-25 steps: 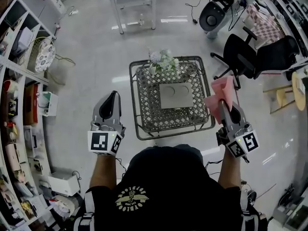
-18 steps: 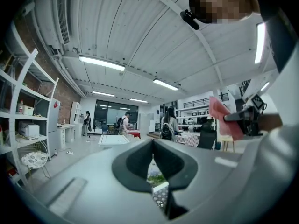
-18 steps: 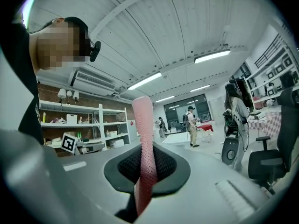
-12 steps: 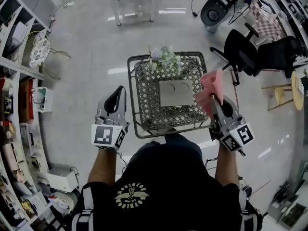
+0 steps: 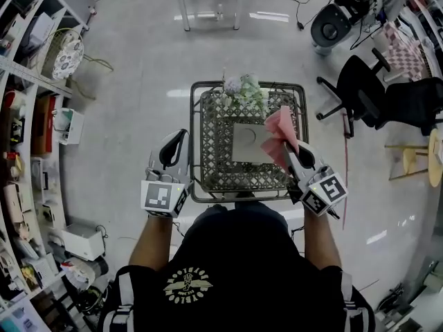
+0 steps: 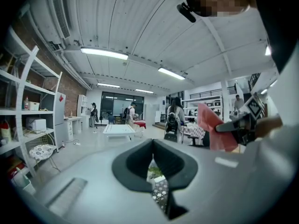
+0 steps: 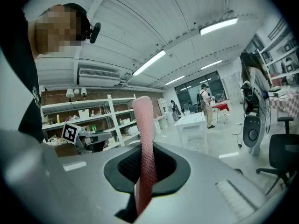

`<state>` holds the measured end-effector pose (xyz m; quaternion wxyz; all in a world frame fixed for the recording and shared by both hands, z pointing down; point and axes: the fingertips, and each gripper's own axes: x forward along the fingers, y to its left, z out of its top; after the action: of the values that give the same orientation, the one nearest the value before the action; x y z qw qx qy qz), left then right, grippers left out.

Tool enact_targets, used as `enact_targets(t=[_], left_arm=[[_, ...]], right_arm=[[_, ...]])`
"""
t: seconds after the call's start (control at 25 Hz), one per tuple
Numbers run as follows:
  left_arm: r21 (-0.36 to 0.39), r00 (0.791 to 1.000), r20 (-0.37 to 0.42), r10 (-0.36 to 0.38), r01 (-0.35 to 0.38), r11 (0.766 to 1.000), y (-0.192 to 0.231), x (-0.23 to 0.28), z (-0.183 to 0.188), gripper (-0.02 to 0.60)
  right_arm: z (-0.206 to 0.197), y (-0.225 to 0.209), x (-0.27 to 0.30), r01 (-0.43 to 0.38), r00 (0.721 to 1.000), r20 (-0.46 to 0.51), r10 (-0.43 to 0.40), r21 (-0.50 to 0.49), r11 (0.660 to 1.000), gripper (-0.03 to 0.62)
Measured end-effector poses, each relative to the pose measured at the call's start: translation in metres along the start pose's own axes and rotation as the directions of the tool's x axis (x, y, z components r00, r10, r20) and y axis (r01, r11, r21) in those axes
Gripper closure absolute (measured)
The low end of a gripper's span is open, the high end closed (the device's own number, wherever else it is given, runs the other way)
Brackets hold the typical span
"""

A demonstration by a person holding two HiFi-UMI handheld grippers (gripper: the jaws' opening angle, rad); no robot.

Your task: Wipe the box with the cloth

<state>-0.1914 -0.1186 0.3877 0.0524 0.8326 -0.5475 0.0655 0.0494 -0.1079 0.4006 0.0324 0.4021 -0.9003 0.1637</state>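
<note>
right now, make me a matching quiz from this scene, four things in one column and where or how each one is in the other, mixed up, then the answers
Things:
1. cloth
2. box
3. flowers
4. left gripper

Places or states:
a. at the far edge of the table
b. flat in the middle of the table top
c. clamped in the right gripper
d. jaws shut on nothing, beside the table's left side

Pairs: 1-c, 2-b, 3-a, 4-d

Both forearms reach forward at lower centre; the left gripper (image 5: 178, 138) seems closed, empty, while the right gripper (image 5: 285, 149) pinches the cloth (image 5: 279, 126) between its fingers (image 7: 169, 168).
</note>
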Motion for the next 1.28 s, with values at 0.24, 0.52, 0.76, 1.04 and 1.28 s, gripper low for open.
enact_targets(t=[0.24, 0.52, 0.76, 1.04, 1.28], left_arm=[[-0.045, 0.996, -0.068, 0.050, -0.053, 0.998, -0.005, 0.010, -0.023, 0.581], [-0.030, 0.988, -0.092, 0.124, -0.127, 0.991, 0.000, 0.011, -0.032, 0.581], [-0.045, 0.973, -0.141, 0.185, -0.193, 0.980, 0.008, -0.004, -0.055, 0.581], [-0.022, 0.968, -0.153, 0.200, -0.205, 0.978, -0.011, -0.012, -0.059, 0.581], [-0.018, 0.953, -0.194, 0.232, -0.240, 0.971, -0.017, -0.021, -0.073, 0.581]], right_arm=[[-0.063, -0.019, 0.045, -0.074, 0.990, -0.113, 0.080, 0.053, 0.996, 0.577], [-0.153, -0.035, 0.093, -0.134, 0.949, -0.273, 0.158, 0.105, 0.986, 0.577], [-0.239, -0.050, 0.134, -0.120, 0.900, -0.403, 0.166, 0.136, 0.983, 0.577], [-0.334, -0.079, 0.164, -0.067, 0.810, -0.572, 0.127, 0.125, 0.990, 0.577], [-0.378, -0.097, 0.175, -0.002, 0.741, -0.668, 0.072, 0.105, 0.995, 0.577]])
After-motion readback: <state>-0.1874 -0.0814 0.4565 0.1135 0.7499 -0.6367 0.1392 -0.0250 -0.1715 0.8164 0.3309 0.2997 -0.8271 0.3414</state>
